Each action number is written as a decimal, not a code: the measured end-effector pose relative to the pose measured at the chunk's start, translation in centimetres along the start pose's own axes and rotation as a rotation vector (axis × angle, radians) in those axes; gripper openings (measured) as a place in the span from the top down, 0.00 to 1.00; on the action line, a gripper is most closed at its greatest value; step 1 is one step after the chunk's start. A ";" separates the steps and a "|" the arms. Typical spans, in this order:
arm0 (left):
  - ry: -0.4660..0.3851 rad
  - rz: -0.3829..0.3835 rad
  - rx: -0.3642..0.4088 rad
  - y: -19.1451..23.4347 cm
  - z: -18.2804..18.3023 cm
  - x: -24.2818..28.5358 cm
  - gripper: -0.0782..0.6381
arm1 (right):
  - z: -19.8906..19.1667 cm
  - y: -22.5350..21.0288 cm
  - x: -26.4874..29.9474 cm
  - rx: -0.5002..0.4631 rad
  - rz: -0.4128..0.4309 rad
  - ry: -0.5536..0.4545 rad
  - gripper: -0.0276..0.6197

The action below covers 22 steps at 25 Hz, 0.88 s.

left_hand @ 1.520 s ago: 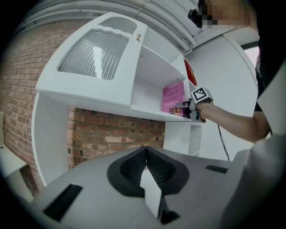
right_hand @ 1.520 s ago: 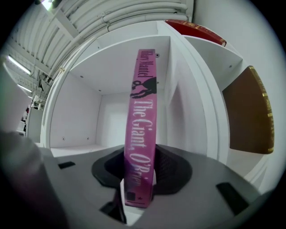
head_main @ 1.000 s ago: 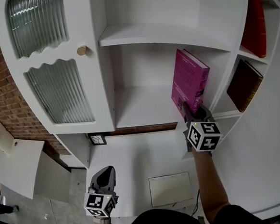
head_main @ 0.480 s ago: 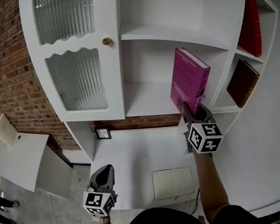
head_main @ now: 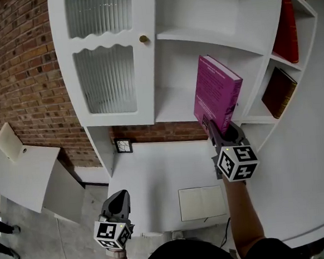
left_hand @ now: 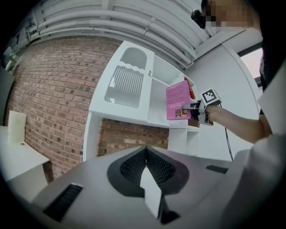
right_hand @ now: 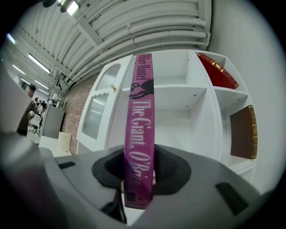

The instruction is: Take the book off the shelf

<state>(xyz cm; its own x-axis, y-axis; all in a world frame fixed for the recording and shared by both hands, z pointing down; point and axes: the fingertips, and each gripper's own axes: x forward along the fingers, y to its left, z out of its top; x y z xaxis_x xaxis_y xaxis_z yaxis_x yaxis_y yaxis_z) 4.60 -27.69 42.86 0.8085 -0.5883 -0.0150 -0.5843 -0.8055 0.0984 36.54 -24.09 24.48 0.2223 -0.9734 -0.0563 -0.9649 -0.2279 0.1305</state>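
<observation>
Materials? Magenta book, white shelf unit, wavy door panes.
Magenta book: paper, likely a softcover; thin cover with a slight sheen and a printed spine.
White shelf unit: looks like painted wood or board; smooth, matte, uniform white, no grain showing.
Wavy door panes: probably ribbed glass, possibly acrylic; translucent with vertical flutes.

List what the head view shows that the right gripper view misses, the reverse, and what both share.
Head view only: the left gripper and a white pad on the desk. Right gripper view only: the lettering on the book's spine and the ceiling pipes. Both: the magenta book clamped in the right gripper, the red book, the brown book and the ribbed glass door.
</observation>
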 end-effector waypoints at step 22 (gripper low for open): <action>0.011 0.140 0.010 3.0 -2.5 -11.4 0.88 | -4.9 15.7 -4.8 -0.001 0.297 -0.001 0.75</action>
<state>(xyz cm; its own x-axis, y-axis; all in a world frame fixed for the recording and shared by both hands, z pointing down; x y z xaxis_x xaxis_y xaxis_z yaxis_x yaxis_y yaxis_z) -6.21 -23.28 45.78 0.7198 -0.6942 0.0088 -0.6920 -0.7164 0.0893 21.02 -23.14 31.60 -0.0702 -0.9974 -0.0161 -0.9875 0.0672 0.1426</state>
